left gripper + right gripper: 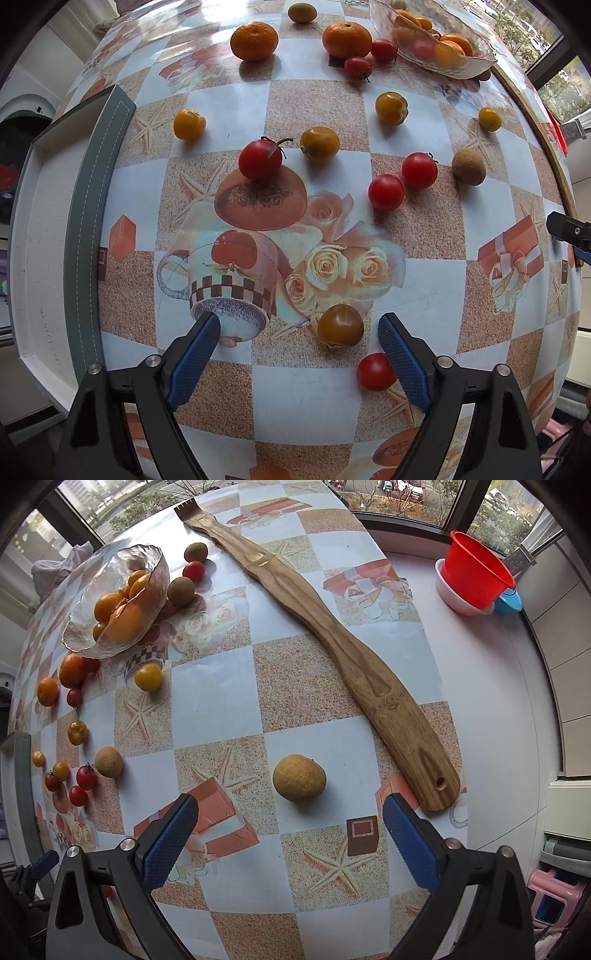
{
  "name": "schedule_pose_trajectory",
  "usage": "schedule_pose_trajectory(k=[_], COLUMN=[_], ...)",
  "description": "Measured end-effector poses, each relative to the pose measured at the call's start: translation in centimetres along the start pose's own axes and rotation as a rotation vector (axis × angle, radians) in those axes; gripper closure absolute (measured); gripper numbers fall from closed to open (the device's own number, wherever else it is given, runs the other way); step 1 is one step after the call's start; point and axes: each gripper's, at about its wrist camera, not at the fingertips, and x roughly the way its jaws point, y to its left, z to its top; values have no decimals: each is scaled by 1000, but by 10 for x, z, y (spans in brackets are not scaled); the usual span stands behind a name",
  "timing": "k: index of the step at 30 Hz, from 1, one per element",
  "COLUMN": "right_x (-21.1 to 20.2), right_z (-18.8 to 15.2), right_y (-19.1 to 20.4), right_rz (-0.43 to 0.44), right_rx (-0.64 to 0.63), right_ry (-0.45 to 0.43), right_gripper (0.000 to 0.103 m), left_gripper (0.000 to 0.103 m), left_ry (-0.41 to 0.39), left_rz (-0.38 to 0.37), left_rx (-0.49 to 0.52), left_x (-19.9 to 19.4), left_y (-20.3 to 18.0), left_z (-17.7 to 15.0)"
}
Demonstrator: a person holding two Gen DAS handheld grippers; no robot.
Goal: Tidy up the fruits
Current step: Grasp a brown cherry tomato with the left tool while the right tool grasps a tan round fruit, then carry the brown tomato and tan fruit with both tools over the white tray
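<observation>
The sorting looked barely begun: a few orange fruits sat in the glass bowl (pixel 114 602), while the tray (pixel 48 229) at the table's left edge appeared empty, though only part of it showed. Tomatoes, mandarins and brown fruits lay scattered over the tablecloth (pixel 306 387). The left gripper (pixel 299 354) stood wide open and empty near a yellow-brown tomato (pixel 340 325); the right gripper (pixel 291 834), equally open and empty, faced a lone tan fruit (pixel 299 778).

We held the left gripper (pixel 299 349) low over the table, jaws spread wide, nothing between them. The right gripper (pixel 290 830) was likewise wide apart and empty.
</observation>
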Motion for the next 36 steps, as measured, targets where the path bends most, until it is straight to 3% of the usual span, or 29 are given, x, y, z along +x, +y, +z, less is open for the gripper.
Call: schedule_pose_trajectory(k=[1,3,7,10,11,12,15,19,28,36], right_x=[3,8,6,-1,-3,-2,-3,-11,-33,-49], right_z=[2,4,7,5,5,7,6,-2,-25,-43], right_y=[1,4,10,14,15,15,12,12,39,108], right_rz=[-2,-3,-43,-61,-50,-35,8,60,143,194], right_rx=[-8,-22,-47,-57,-57,-53,-36,-8,-26,-83], right_ry=[3,20,2,-24,-26,-22,-7,0,25,36], right_gripper=[8,22,27,54,72,72,72,72,72,72], left_gripper=[16,16,30,53,68,78,80,80,80,80], left_ry=[-7,-9,-25,-44,-50,-51,-38,-26,-53,-83], left_rz=[-10,-9,-17,-23,-26,-32,-38,-137,-174,-193], left_rx=[-10,-13,4,37,56,77,121,85,76,48], left_x=[2,6,5,3,3,3,6,0,-24,-55], left_y=[-1,-3,-12,-25,-29,-35,-45,-37,-23,39], left_z=[1,2,5,8,9,10,14,16,15,9])
